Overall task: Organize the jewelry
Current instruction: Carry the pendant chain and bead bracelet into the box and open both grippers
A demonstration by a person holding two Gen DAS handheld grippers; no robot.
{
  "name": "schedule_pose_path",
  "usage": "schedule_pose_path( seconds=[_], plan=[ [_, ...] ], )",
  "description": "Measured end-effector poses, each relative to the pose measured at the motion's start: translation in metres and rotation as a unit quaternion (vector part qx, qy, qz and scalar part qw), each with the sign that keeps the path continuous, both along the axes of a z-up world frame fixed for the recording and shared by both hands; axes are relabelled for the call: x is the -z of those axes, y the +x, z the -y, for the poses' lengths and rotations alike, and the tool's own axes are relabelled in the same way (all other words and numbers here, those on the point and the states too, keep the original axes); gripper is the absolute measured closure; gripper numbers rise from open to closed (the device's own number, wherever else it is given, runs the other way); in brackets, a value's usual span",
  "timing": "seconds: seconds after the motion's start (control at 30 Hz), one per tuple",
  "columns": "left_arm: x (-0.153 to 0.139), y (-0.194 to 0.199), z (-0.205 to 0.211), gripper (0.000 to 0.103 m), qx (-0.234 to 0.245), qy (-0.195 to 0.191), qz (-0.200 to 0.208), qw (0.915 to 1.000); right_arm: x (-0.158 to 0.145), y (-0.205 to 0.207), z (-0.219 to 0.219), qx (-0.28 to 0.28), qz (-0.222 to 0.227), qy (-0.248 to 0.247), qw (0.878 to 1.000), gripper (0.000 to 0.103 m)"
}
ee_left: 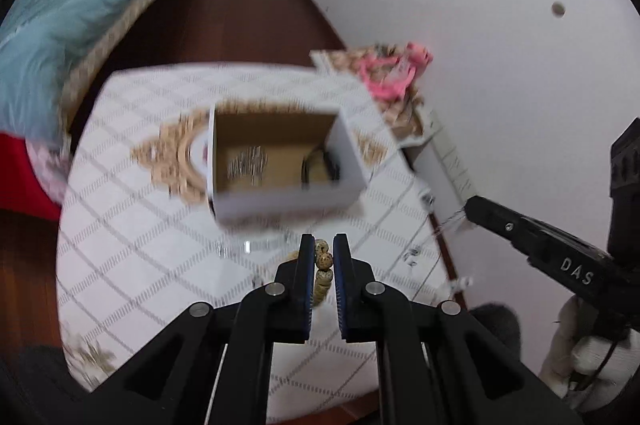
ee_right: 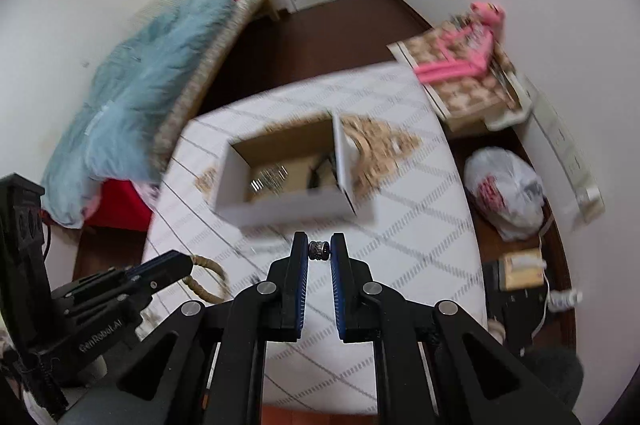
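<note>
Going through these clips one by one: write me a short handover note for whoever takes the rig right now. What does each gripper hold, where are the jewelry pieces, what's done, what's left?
Left gripper: shut on a beaded bracelet of tan speckled beads, held above the table, short of the box.
Right gripper: shut on a small silver bead; a thin chain seems to hang from its tip in the left view.
Box: open, mid-table, ahead of both grippers. It already holds a dark looped piece at its right side and something silvery, too blurred to name.
Done: some pieces are boxed.
Left: probably carry both held pieces over the box and release them. A few small items lie near the table's right edge.
</note>
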State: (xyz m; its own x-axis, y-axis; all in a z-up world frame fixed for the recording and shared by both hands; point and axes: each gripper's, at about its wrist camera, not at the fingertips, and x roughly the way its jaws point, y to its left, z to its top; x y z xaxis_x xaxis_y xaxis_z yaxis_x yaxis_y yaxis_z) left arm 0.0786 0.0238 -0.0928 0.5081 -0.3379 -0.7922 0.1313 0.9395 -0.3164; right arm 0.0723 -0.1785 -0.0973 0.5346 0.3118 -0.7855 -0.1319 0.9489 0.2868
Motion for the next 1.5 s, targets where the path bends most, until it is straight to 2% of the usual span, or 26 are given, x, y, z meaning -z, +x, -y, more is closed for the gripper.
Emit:
schedule_pose_path(
  seconds=[0.13,0.3,0.4,0.6,0.8,0.83,0.9,0.93,0.97,1.13,1.2,1.23,1.27,1.33,1.4,1.43,1.47,1.5],
  plan=[
    [-0.027,0.034,-0.011,0.096,-0.007,0.000,0.025,0.9997,-0.030,0.029,-0.010,-0.020,0.020,0.013,1.000,0.092],
    [-0.026,0.082,-0.020,0.096,-0.012,0.005,0.019,0.9997,-0.043,0.082,-0.033,-0.046,0.020,0.014,0.999,0.091],
    [-0.010,0.111,-0.026,0.096,-0.013,-0.006,-0.009,0.9999,-0.033,0.117,-0.049,-0.062,-0.003,0.009,0.998,0.091],
    [0.027,0.140,-0.034,0.096,-0.015,-0.027,-0.073,0.9968,0.007,0.172,-0.071,-0.085,-0.062,-0.017,0.994,0.091],
    [0.054,0.151,-0.034,0.095,-0.037,-0.009,-0.127,0.9912,0.038,0.201,-0.080,-0.099,-0.102,-0.029,0.989,0.091],
    [0.056,0.151,-0.035,0.092,-0.039,-0.007,-0.130,0.9907,0.042,0.205,-0.081,-0.099,-0.108,-0.031,0.989,0.091],
    [0.059,0.153,-0.036,0.073,-0.046,0.009,-0.131,0.9903,0.049,0.211,-0.085,-0.103,-0.118,-0.033,0.987,0.091],
    [0.059,0.153,-0.037,0.048,-0.050,0.015,-0.128,0.9904,0.052,0.214,-0.086,-0.105,-0.123,-0.035,0.986,0.091],
    [0.058,0.153,-0.040,0.028,-0.061,0.027,-0.124,0.9901,0.055,0.216,-0.086,-0.105,-0.128,-0.036,0.985,0.091],
    [0.058,0.156,-0.050,0.025,-0.085,0.063,-0.117,0.9874,0.073,0.224,-0.087,-0.105,-0.162,-0.039,0.980,0.090],
    [0.058,0.155,-0.054,0.020,-0.096,0.078,-0.114,0.9858,0.078,0.225,-0.086,-0.100,-0.166,-0.051,0.980,0.082],
    [0.058,0.155,-0.055,0.011,-0.102,0.092,-0.111,0.9842,0.079,0.225,-0.085,-0.098,-0.167,-0.058,0.979,0.069],
    [0.058,0.155,-0.056,0.007,-0.107,0.102,-0.109,0.9829,0.080,0.225,-0.084,-0.094,-0.165,-0.063,0.980,0.055],
    [0.058,0.153,-0.058,0.007,-0.115,0.111,-0.104,0.9817,0.079,0.223,-0.082,-0.093,-0.161,-0.068,0.980,0.045],
    [0.059,0.152,-0.059,0.001,-0.123,0.127,-0.098,0.9794,0.077,0.220,-0.080,-0.083,-0.150,-0.088,0.981,0.044],
    [0.059,0.151,-0.059,0.000,-0.126,0.139,-0.095,0.9776,0.076,0.219,-0.079,-0.080,-0.146,-0.096,0.981,0.037],
    [0.060,0.149,-0.059,0.000,-0.130,0.150,-0.090,0.9760,0.076,0.215,-0.078,-0.073,-0.139,-0.116,0.981,0.022],
    [0.060,0.148,-0.058,0.000,-0.131,0.156,-0.087,0.9753,0.077,0.213,-0.078,-0.068,-0.134,-0.134,0.980,0.014]
  ],
)
